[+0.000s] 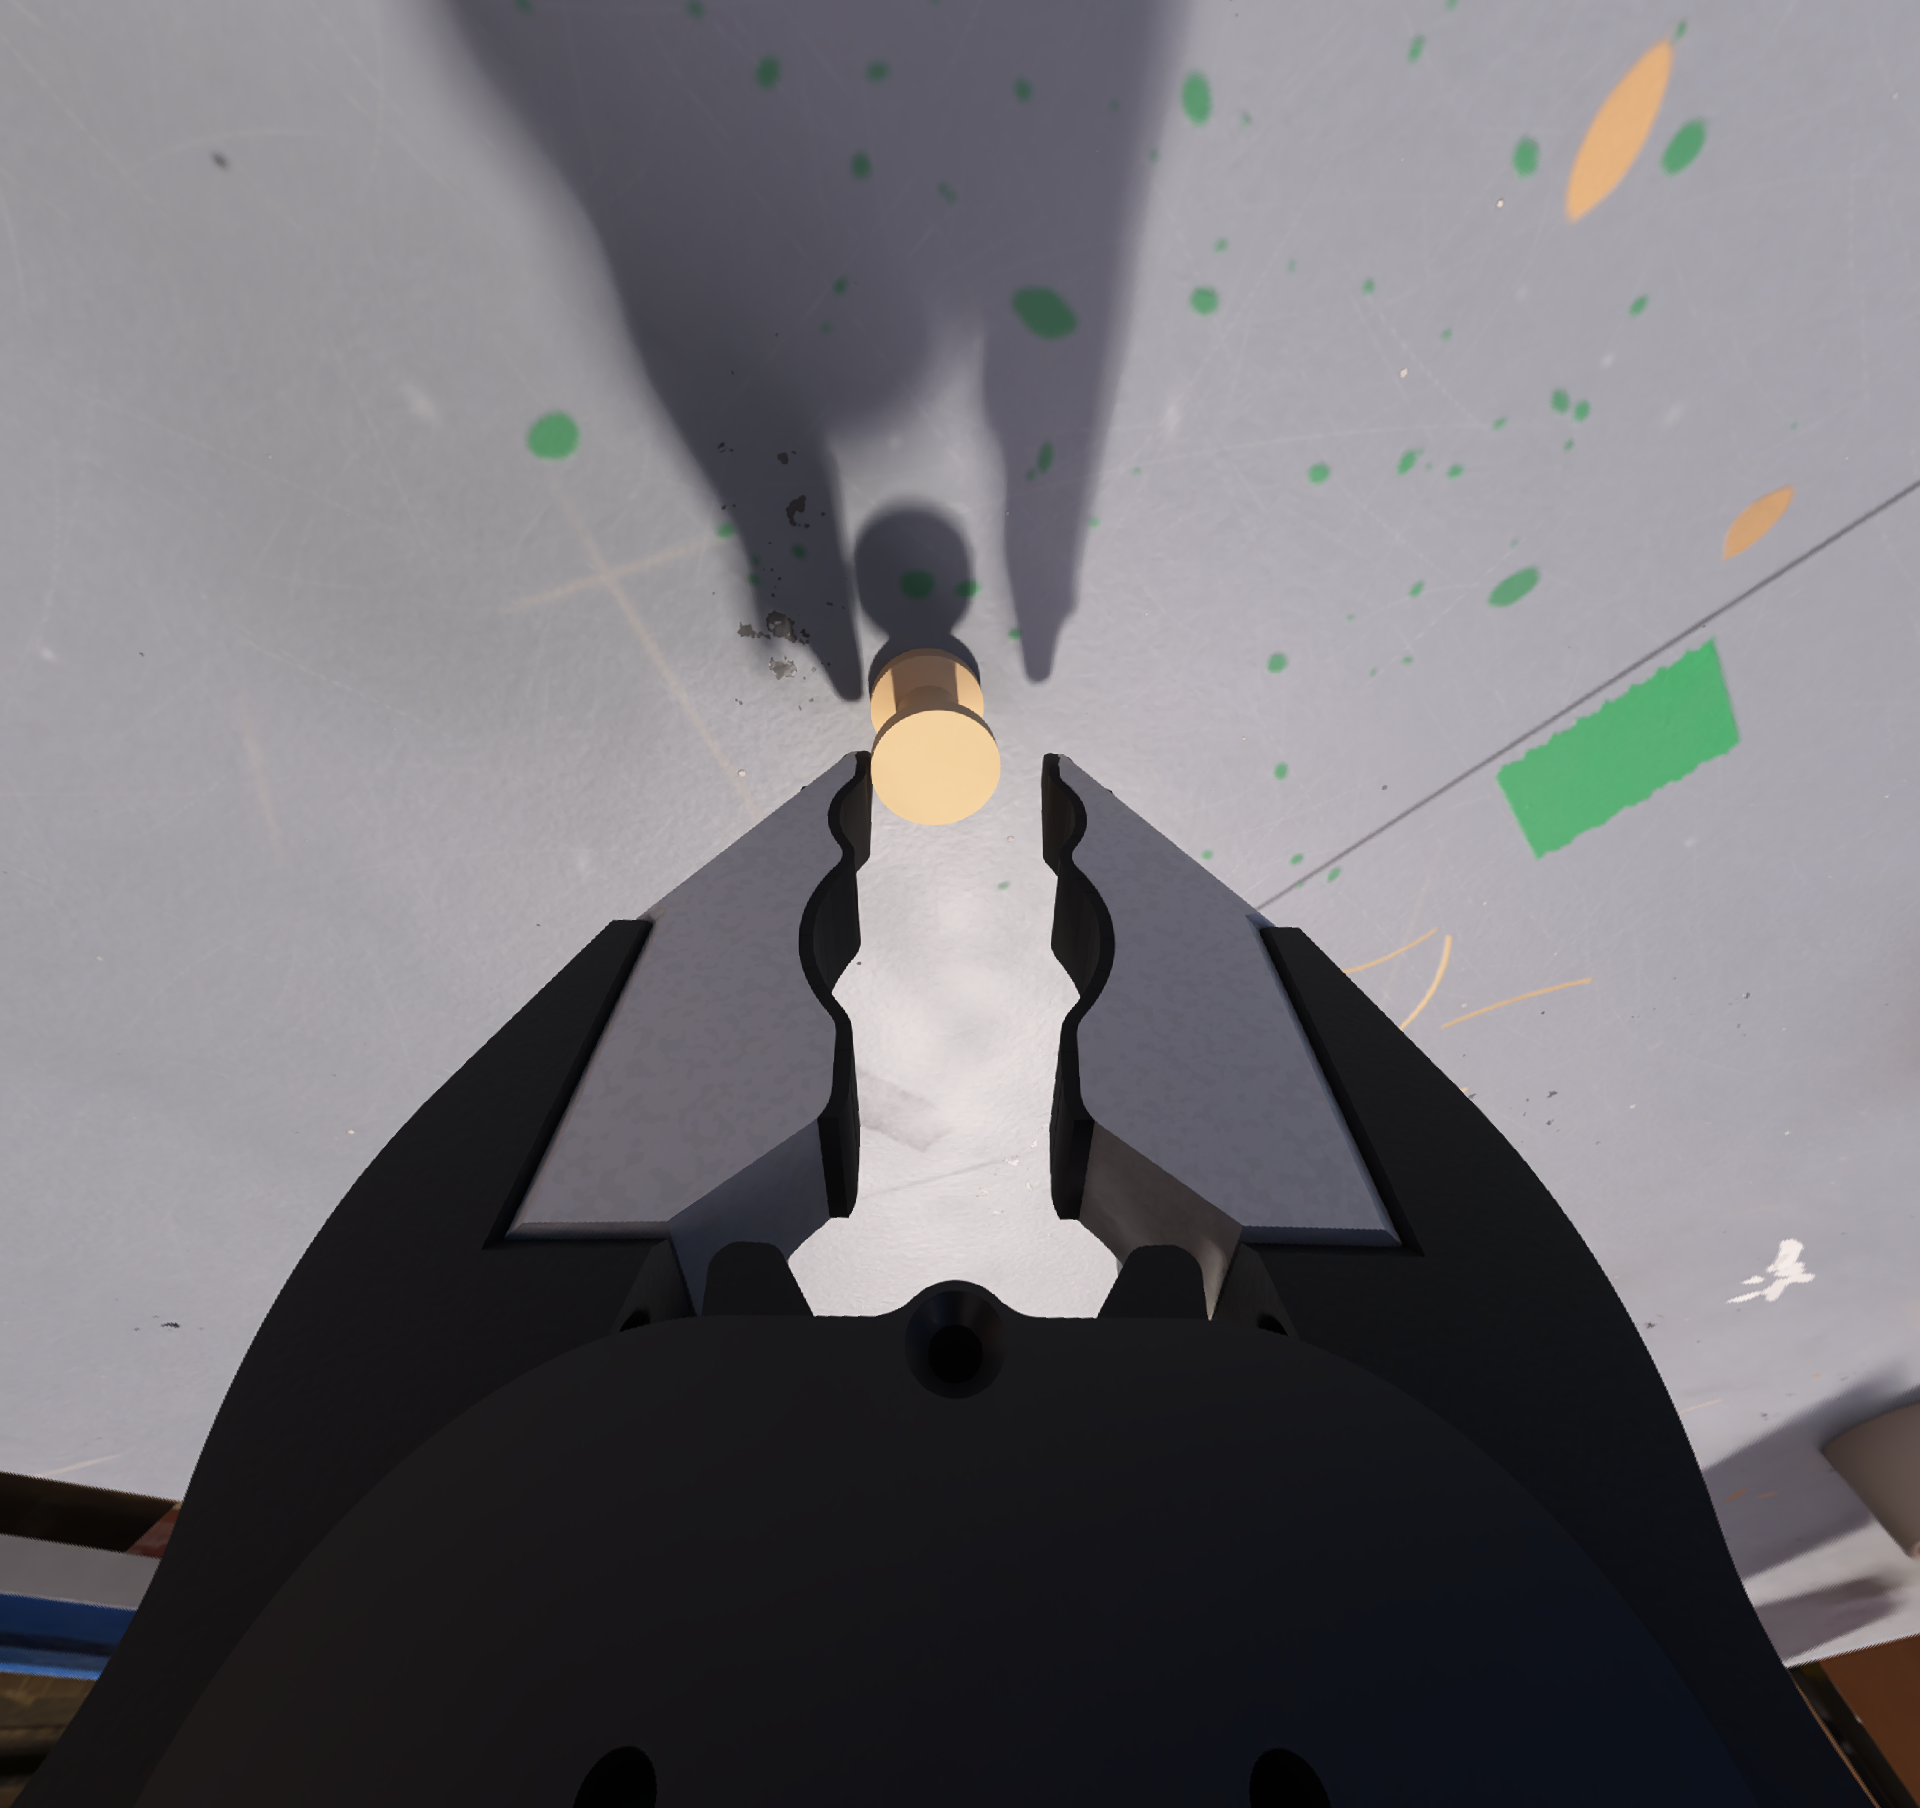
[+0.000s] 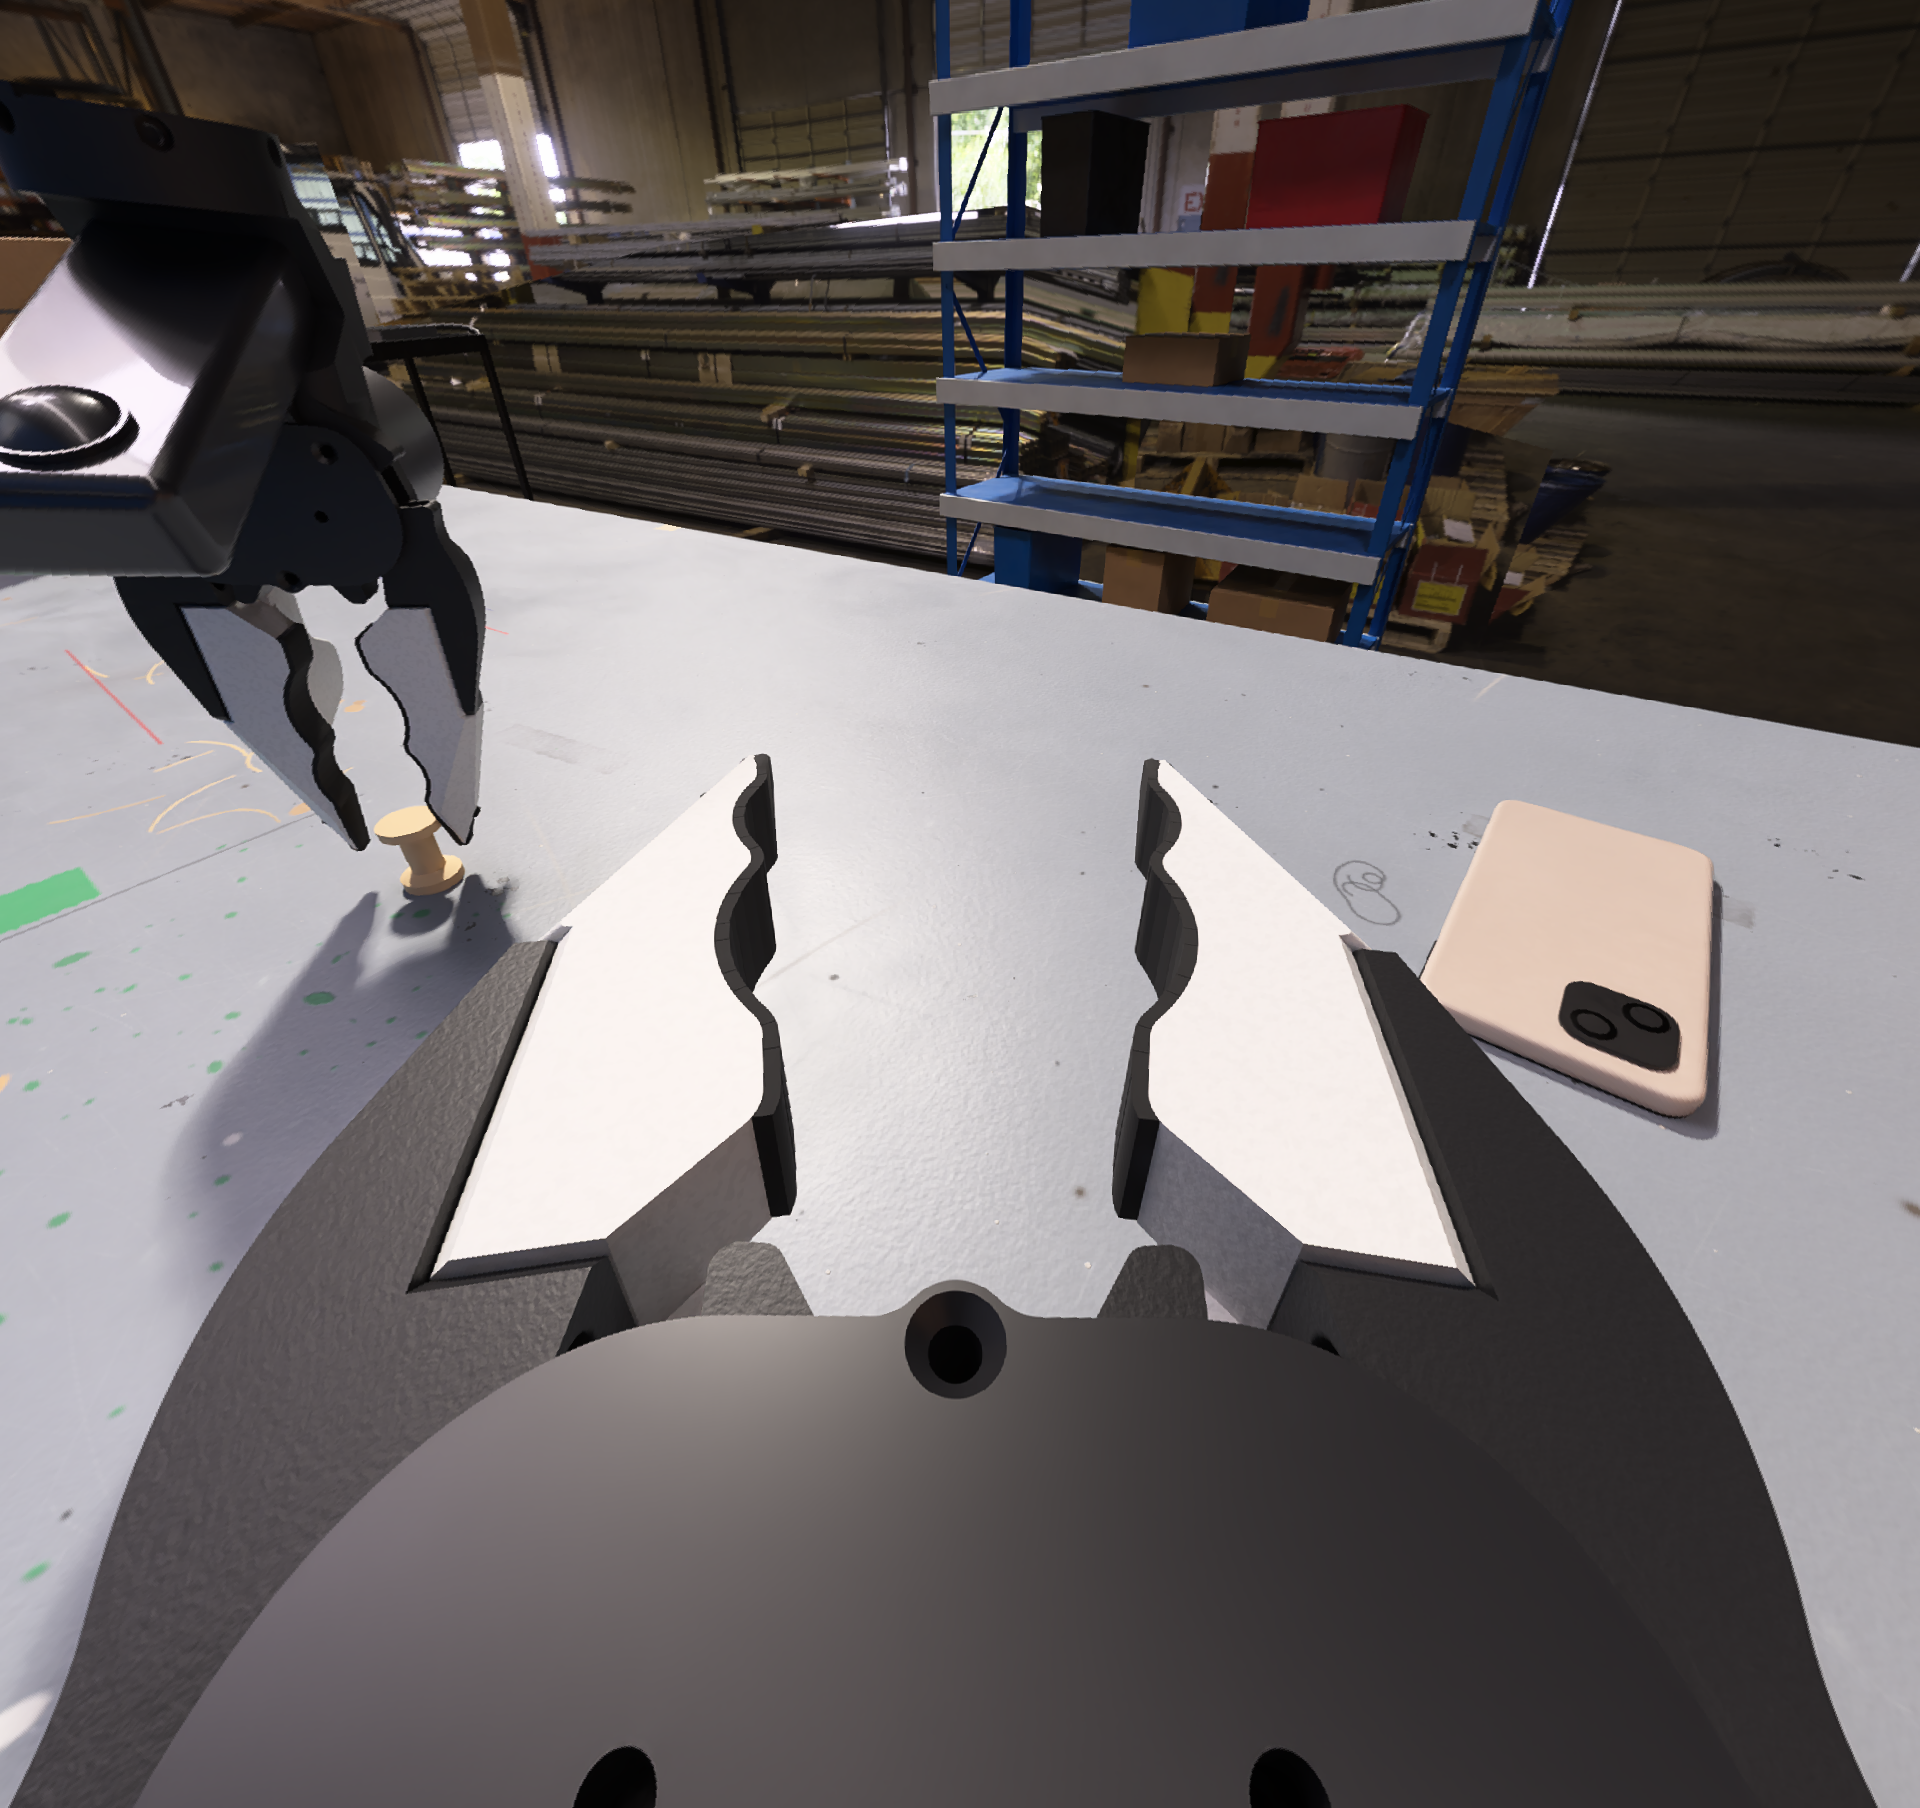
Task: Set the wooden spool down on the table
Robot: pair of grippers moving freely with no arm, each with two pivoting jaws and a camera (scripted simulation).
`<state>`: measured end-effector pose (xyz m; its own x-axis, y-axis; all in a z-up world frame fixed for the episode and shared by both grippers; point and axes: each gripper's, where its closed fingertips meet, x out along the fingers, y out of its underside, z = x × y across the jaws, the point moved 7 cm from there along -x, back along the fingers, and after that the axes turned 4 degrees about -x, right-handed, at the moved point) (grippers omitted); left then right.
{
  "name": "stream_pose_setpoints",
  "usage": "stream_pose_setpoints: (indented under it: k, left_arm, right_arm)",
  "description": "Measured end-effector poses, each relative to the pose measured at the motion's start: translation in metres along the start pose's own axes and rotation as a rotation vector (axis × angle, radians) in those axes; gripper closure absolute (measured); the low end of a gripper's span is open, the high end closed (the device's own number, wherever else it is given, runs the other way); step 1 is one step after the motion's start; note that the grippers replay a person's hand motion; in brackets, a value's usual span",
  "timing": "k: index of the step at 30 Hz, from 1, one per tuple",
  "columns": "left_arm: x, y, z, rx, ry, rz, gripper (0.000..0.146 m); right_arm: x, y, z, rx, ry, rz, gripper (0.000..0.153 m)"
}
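The wooden spool [image 1: 932,771] stands upright on the grey table [image 1: 312,719], its shadow touching its base. My left gripper [image 1: 954,761] points down over it, open, with the fingertips on either side of the spool's top flange and a gap on the right side. The right wrist view shows the same: the spool [image 2: 424,859] on the table under the left gripper [image 2: 410,836], whose fingers are spread. My right gripper [image 2: 956,771] is open and empty, low over the table to the right of the spool.
A pink phone [image 2: 1579,948] lies face down to the right of my right gripper. A green tape patch [image 1: 1616,750] and paint spots mark the table. Blue shelving [image 2: 1195,387] stands beyond the table's far edge.
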<state>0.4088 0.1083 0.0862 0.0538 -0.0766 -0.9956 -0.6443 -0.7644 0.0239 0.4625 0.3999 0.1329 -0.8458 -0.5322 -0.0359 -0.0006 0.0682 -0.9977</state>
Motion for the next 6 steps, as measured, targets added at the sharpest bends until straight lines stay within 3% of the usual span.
stream_pose_setpoints:
  k: [6]
  left_arm:
    - [-0.0025,0.0006,0.0001,-0.029,0.002,-0.023,0.112]
  right_arm:
    - [0.0,0.0,-0.0001,-0.001,0.0,0.0,0.082]
